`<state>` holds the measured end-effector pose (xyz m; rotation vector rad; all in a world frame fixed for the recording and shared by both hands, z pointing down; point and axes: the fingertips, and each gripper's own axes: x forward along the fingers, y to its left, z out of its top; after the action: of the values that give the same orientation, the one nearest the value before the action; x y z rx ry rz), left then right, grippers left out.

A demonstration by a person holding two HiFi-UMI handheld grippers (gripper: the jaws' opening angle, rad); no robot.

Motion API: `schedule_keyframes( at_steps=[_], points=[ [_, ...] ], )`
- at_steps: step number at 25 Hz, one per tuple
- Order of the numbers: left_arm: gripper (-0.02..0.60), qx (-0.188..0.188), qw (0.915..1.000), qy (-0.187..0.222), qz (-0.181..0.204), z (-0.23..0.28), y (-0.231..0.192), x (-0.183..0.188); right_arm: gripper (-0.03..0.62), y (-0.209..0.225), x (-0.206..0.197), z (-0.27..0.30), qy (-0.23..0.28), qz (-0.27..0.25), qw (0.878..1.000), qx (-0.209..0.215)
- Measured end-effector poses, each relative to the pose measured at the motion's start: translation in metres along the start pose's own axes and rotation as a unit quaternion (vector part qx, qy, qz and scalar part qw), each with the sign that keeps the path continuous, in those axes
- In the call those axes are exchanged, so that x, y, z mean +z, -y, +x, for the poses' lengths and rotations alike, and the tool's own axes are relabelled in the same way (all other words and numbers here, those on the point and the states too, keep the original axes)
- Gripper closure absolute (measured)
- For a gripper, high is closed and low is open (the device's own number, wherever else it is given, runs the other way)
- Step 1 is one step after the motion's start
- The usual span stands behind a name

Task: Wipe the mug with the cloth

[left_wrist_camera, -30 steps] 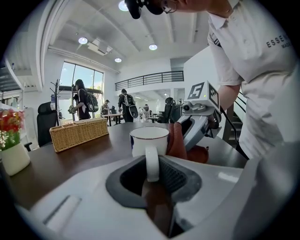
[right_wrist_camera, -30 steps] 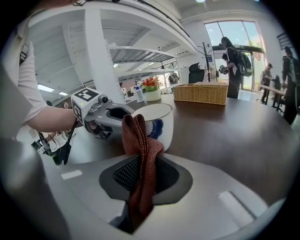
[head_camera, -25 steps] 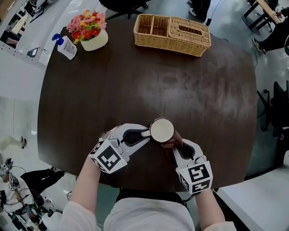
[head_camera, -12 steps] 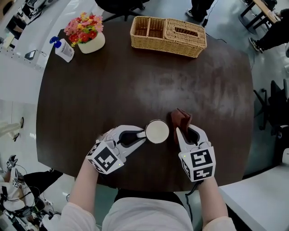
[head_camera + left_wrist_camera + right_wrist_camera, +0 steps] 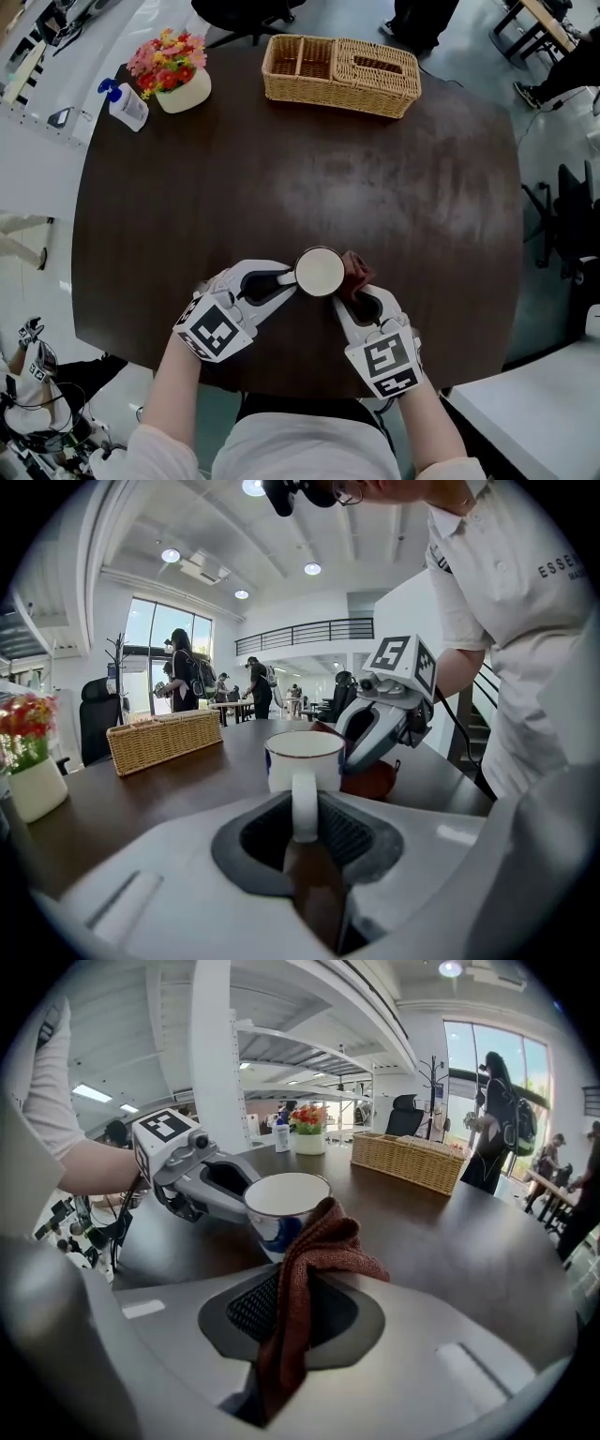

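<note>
The white mug (image 5: 320,271) stands upright on the dark round-cornered table (image 5: 441,187), at about 6 o'clock on the top and near the edge closest to the person. A broad stretch of bare tabletop runs from the mug toward 12 o'clock, where a wicker basket (image 5: 339,70) sits close to the far edge. A pot of flowers (image 5: 169,70) and a pump bottle (image 5: 122,101) stand near the rim at about 10 to 11 o'clock. The right half of the table, toward 3 o'clock, is bare wood out to its edge. Both marker cubes lie just inside the near rim, and the forearms cross it.

The left gripper (image 5: 286,278) reaches in from the mug's 8 o'clock, lying low and nearly level. In the left gripper view its jaws are closed on the mug handle (image 5: 303,803), which stands upright between them.

The right gripper (image 5: 349,298) comes in from the mug's 5 o'clock, angled toward the mug's right side. Its jaws are clamped on the reddish-brown cloth (image 5: 305,1269). The cloth rises out of the jaws in a bunched fold and presses against the mug's wall at about 3 o'clock, just below the rim.
</note>
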<state>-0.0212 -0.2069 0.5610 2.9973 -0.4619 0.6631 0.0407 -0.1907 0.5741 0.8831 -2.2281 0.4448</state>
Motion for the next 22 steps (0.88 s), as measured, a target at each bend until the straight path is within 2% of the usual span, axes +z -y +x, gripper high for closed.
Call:
schedule_keyframes(
  at_steps=[3,5,10,12,14,18,22],
  points=[
    [0.508,0.000,1.0000,0.000,-0.004,0.000,0.001,0.001,0.511,-0.015,-0.005,-0.004,0.006,0.017,0.999,0.029],
    [0.508,0.000,1.0000,0.000,-0.005,0.001,0.002,0.002,0.511,-0.016,-0.008,-0.010,0.008,0.023,0.999,0.033],
    [0.509,-0.013,0.9999,0.001,0.003,0.000,0.003,0.000,0.511,0.024,-0.002,-0.025,0.016,0.020,1.000,-0.008],
    [0.509,-0.027,0.9996,-0.003,0.010,0.000,0.002,0.001,0.511,0.044,0.006,-0.023,0.018,-0.013,1.000,-0.017],
    [0.509,-0.047,0.9987,-0.006,0.019,0.001,0.001,0.002,0.511,0.058,0.019,-0.017,0.024,-0.070,0.997,-0.009],
    [0.509,-0.088,0.9951,-0.011,0.042,0.003,-0.001,0.002,0.511,0.060,0.039,0.006,0.032,-0.164,0.983,0.076],
    [0.509,-0.128,0.9900,-0.014,0.057,0.005,-0.005,0.002,0.511,0.054,0.059,0.029,0.040,-0.209,0.963,0.168]
  ],
)
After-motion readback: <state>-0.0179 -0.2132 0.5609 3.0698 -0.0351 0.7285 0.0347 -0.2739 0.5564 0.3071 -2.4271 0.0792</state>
